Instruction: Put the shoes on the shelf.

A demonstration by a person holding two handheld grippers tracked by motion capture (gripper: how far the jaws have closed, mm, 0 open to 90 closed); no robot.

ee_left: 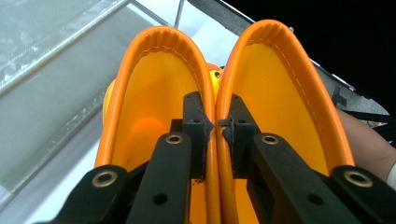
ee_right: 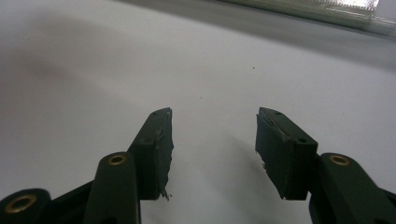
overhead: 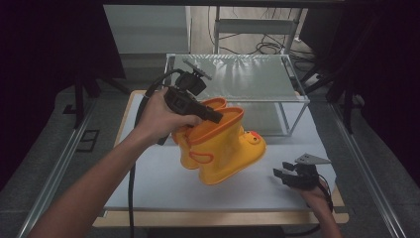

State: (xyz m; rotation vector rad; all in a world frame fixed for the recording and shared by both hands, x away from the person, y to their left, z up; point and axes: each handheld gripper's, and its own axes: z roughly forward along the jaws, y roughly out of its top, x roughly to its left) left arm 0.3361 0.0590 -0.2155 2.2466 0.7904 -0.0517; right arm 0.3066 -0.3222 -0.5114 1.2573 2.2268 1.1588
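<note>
A pair of yellow rubber boots (overhead: 223, 148) with orange rims and a duck face on the toe hangs tilted over the white mat, toes to the right. My left gripper (overhead: 218, 118) is shut on the boots. In the left gripper view its jaws (ee_left: 216, 126) pinch the two touching inner rims together, one pad inside each boot (ee_left: 154, 93). My right gripper (overhead: 285, 176) rests low at the mat's right front, apart from the boots. Its jaws (ee_right: 214, 135) stand open with nothing between them.
A glass-topped metal shelf frame (overhead: 237, 77) stands at the back of the table, just behind the boots. The white mat (overhead: 163, 183) covers the wooden tabletop. Metal rails run along both sides of the table.
</note>
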